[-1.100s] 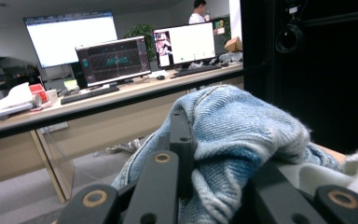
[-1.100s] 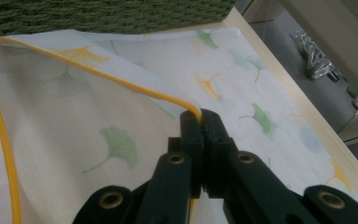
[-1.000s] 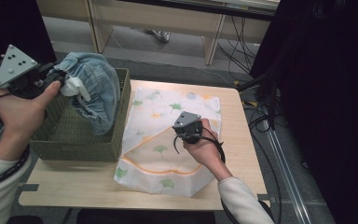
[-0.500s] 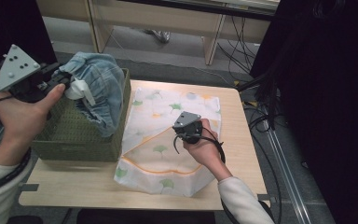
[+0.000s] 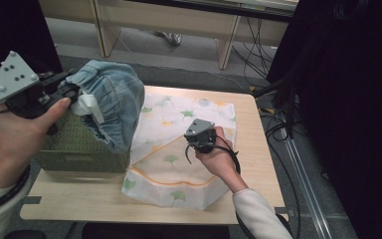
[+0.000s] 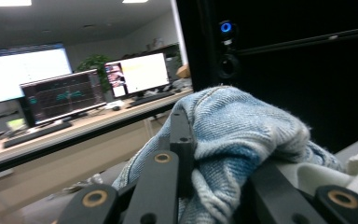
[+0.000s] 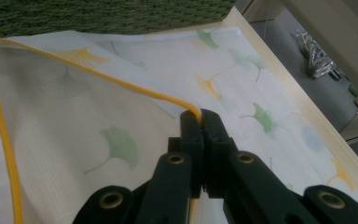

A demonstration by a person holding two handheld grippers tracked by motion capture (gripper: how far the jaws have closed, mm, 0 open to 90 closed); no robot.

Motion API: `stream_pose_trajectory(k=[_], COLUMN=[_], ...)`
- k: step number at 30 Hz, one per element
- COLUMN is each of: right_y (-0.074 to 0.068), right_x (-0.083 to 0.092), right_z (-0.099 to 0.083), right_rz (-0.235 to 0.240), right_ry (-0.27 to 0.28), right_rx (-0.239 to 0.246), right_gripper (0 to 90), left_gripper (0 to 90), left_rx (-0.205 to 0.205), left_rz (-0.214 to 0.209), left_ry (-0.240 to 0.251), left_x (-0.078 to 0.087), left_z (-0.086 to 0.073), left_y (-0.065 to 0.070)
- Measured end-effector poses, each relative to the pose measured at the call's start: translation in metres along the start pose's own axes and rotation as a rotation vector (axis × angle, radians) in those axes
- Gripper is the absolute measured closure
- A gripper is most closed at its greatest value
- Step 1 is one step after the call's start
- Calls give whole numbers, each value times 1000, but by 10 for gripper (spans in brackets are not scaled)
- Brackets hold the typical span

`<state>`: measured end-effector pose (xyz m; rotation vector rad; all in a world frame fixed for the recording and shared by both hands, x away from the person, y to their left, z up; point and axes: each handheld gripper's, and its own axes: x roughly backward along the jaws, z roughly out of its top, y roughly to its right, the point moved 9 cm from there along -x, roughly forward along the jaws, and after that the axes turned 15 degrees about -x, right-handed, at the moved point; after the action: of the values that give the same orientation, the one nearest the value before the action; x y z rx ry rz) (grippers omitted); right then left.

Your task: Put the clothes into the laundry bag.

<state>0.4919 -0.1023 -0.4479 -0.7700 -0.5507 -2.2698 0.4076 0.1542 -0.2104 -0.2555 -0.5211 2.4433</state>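
Hanging from the left gripper (image 5: 62, 89), a piece of blue denim clothing (image 5: 114, 102) is held above the far right corner of the green woven basket (image 5: 72, 149), which serves as the landmark on the wooden table (image 5: 79, 204). The denim is seen bunched between the clenched jaws of that gripper in the left gripper view (image 6: 186, 154), with the cloth (image 6: 242, 135) bulging over the right jaw and a pale lining showing at the lower right. In the high view the garment's frayed lower edge is draped over the basket's right wall, and a white tag or lining is visible just beside the jaws. To the right of the basket, a white mesh bag printed with green and orange leaves (image 5: 179, 169) is spread flat on the table, its left edge lying against the basket's side. The bag's yellow zipper edge (image 7: 98, 77) is pinched by the right gripper (image 7: 200, 119), whose jaws are pressed tightly together on it. That gripper (image 5: 201, 137) is held low over the bag, well to the right of the basket. Beyond the basket, monitors (image 6: 60, 95) on a desk are visible in the left gripper view.
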Motion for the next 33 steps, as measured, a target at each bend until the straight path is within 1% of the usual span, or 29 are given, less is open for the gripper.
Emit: stream_pose_trajectory(k=[2,3,5,6,7,8,10,12,14,18,21,24,27,31,33], right_y=[0,0,0,0,1,1,1,2,2,2,2,3,3,2,2], right_x=[0,1,0,1,1,1,1,1,1,1,1,1,2,1,1], right_z=[0,-1,0,0,0,0,-1,0,-1,-1,0,0,1,0,0], right_rz=[-4,-4,1,-1,-1,-1,-5,-1,-5,-4,-5,-4,-5,-3,-3], right_ry=[0,-1,3,3,3,4,1,2,1,0,3,6,8,7,6], right_rx=[-12,-15,-2,-4,-4,-3,-13,-9,-20,-19,-18,-12,-12,-12,-12], right_gripper=[900,900,900,900,900,900,900,900,900,900,900,900,900,900,900], left_gripper=[819,820,819,820,820,819,819,819,819,819,819,819,818,818,818], left_rx=[0,1,2,3,3,9,20,31,44,52,49,39,32,44,57], left_rz=[-18,-34,-57,-71,-71,-99,-132,-166,-199,-256,-294,-331,-363,-396,-412], left_ry=[6,7,11,14,14,19,26,35,46,57,52,33,6,-28,-46], left_x=[0,-1,-1,-1,-1,-1,-1,0,2,6,9,11,11,8,5], left_z=[3,4,6,6,6,7,9,12,15,20,20,17,10,-5,-14], left_y=[5,9,14,18,18,24,31,37,43,54,62,69,79,91,97])
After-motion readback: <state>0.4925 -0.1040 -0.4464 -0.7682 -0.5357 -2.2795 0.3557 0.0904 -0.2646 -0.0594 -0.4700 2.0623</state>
